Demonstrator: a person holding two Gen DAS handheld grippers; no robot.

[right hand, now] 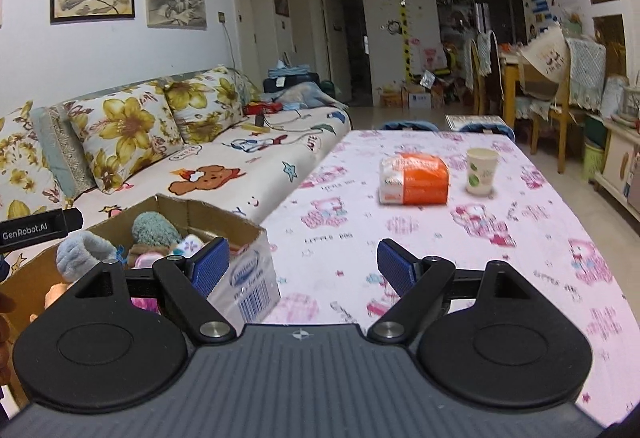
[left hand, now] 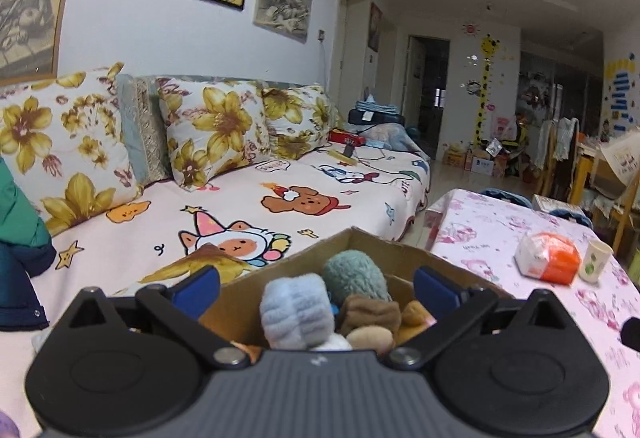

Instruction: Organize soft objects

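Cardboard box [left hand: 372, 244], low in the frame's centre, is packed with soft toys [left hand: 298, 308]; left gripper [left hand: 316, 284] and right gripper [right hand: 304, 268] are spread wide, nothing gripped.

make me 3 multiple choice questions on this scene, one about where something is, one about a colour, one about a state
1. Where are the soft toys?
A. in the cardboard box
B. on the sofa
C. beside the paper cup

2. What colour is the tissue pack on the table?
A. green and black
B. orange and white
C. blue and yellow

3. How do the right gripper's jaws stand?
A. shut on a toy
B. shut on the cup
C. open, nothing between them

Key: 1 A, they pile up inside its walls; 2 B, orange wrapper with white ends; 3 C, the blue pads stand wide apart over bare tablecloth.
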